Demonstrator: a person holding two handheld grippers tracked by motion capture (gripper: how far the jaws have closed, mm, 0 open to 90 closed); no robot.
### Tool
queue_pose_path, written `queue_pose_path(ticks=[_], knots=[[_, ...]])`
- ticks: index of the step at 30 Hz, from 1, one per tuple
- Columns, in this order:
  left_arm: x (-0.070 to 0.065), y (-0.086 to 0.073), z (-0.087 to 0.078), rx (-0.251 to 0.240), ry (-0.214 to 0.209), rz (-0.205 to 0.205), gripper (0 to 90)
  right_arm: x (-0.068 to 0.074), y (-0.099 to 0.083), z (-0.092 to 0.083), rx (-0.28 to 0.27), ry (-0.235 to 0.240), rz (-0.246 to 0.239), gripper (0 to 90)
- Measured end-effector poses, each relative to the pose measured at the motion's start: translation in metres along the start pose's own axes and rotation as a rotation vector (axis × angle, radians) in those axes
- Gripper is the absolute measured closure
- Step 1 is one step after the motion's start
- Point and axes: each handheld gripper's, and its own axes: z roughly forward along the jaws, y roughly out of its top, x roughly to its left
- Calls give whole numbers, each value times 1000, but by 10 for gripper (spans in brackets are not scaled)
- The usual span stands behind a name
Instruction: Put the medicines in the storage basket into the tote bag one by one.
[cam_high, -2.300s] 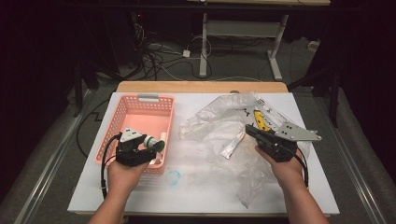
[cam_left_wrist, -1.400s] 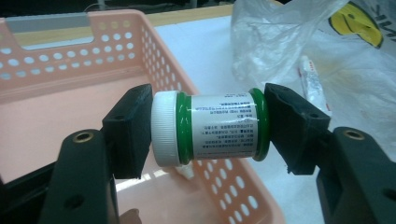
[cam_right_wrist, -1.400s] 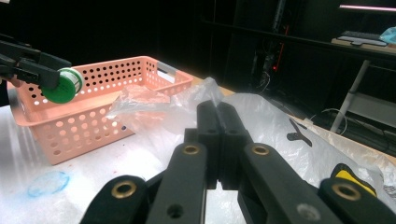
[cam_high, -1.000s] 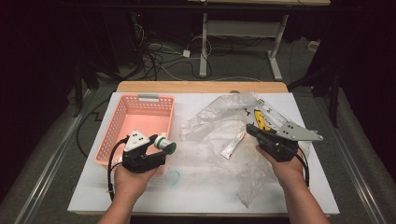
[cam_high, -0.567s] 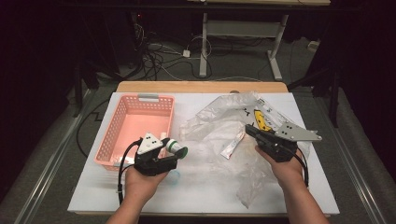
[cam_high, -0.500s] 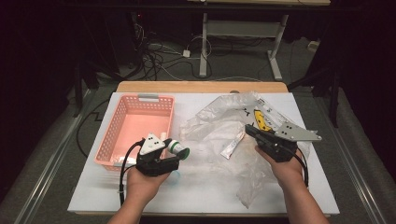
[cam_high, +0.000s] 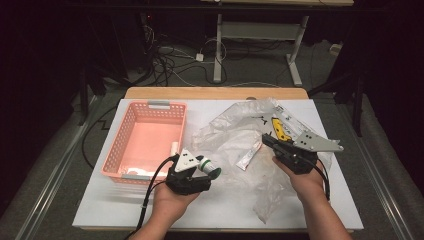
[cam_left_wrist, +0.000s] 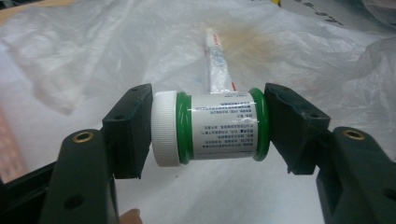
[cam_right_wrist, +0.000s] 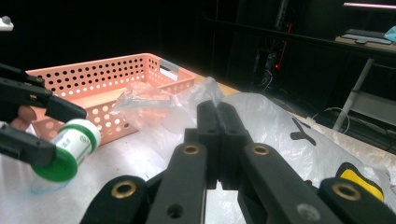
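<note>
Just off the pink basket's (cam_high: 148, 140) five o'clock corner, the left gripper (cam_high: 200, 172) is clamping a small white-capped jar (cam_left_wrist: 211, 127) end to end, above the table; it looks light, rigid and slick. The right gripper (cam_right_wrist: 218, 122) is sitting clenched, empty, over the plastic bag (cam_high: 235, 131).

High view: fixed above the person's side of the table (cam_high: 100, 210), looking forward and down; the whole tabletop and the floor beyond are taken in from some way off. Left gripper view: rides on the left gripper (cam_left_wrist: 210, 133), looking along its jaws from close range at the jar (cam_left_wrist: 210, 128) and the plastic bag (cam_left_wrist: 116, 42) behind. Right gripper view: rides low on the right gripper (cam_right_wrist: 218, 140), facing across the table toward the basket (cam_right_wrist: 112, 77). Shared by all three: jar (cam_high: 210, 167) (cam_right_wrist: 70, 147) and bag (cam_high: 235, 130) (cam_right_wrist: 275, 126); the high and right gripper views share the basket (cam_high: 120, 135).
</note>
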Motion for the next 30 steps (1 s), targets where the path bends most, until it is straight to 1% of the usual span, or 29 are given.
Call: queue_pose_path(ticks=[7, 9, 14, 19, 30], knots=[[-11, 4, 19, 20, -24, 26, 351, 1, 0, -1, -1, 0, 1, 900], [-14, 6, 25, 21, -32, 30, 350, 0, 0, -1, -4, -1, -4, 900], [-19, 9, 37, 20, -43, 36, 351, 0, 1, -2, -4, -2, 0, 900], [-25, 12, 50, 30, -56, 49, 350, 0, 1, -2, -7, 1, 0, 900], [-33, 16, 81, 46, -64, 62, 350, 0, 1, -2, -8, 1, 4, 900]])
